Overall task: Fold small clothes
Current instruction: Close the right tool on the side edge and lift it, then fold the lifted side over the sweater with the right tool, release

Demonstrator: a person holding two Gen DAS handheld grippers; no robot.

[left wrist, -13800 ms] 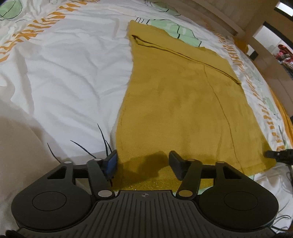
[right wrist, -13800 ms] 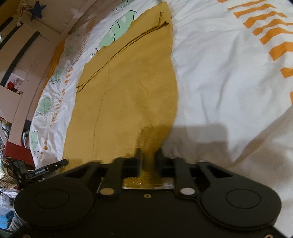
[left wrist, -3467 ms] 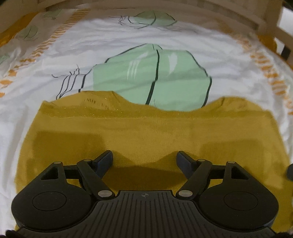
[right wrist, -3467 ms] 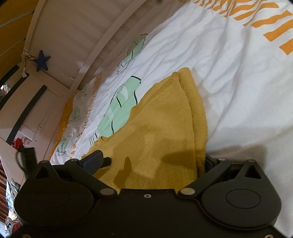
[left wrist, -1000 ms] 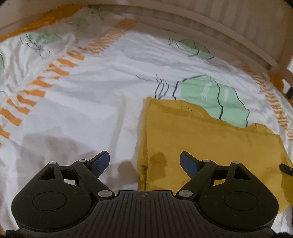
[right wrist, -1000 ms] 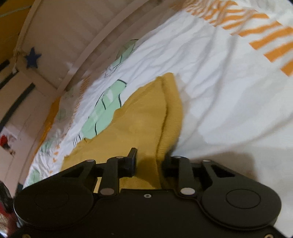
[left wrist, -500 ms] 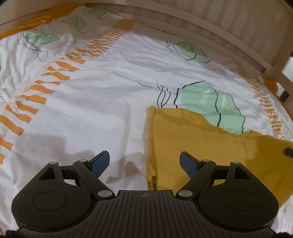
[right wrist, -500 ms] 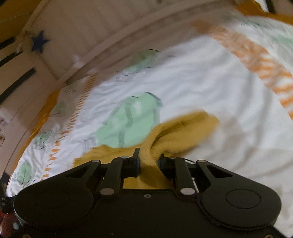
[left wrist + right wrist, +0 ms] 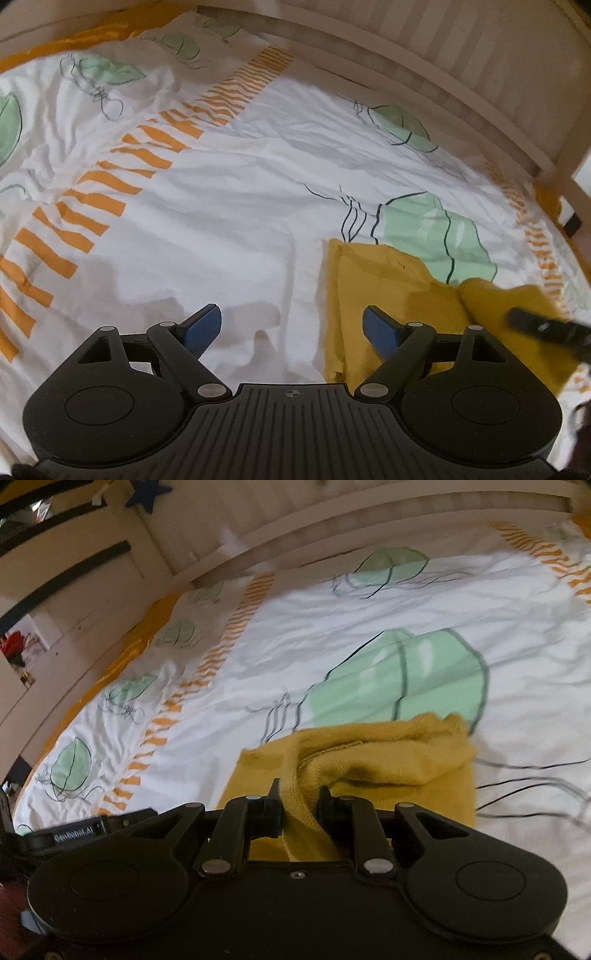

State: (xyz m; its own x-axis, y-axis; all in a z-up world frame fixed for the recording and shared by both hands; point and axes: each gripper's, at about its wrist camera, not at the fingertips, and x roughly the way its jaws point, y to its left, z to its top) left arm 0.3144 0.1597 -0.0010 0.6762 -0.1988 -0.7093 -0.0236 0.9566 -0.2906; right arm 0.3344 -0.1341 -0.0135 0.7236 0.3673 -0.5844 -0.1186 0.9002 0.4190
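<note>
Left wrist view: left gripper [image 9: 291, 328] spread wide, nothing between its blue pads [image 9: 201, 326], hovering over the white sheet [image 9: 221, 221]. Yellow garment [image 9: 391, 295] lies folded on the sheet, its left edge just beside the right pad. Right gripper [image 9: 543, 326] blurred at the far right, over the garment.

Right wrist view: right gripper [image 9: 298, 805] nearly closed, pinching a bunched fold of the garment [image 9: 369, 760]; the pinched part is lifted off the sheet [image 9: 332, 627], the rest lying on it.
</note>
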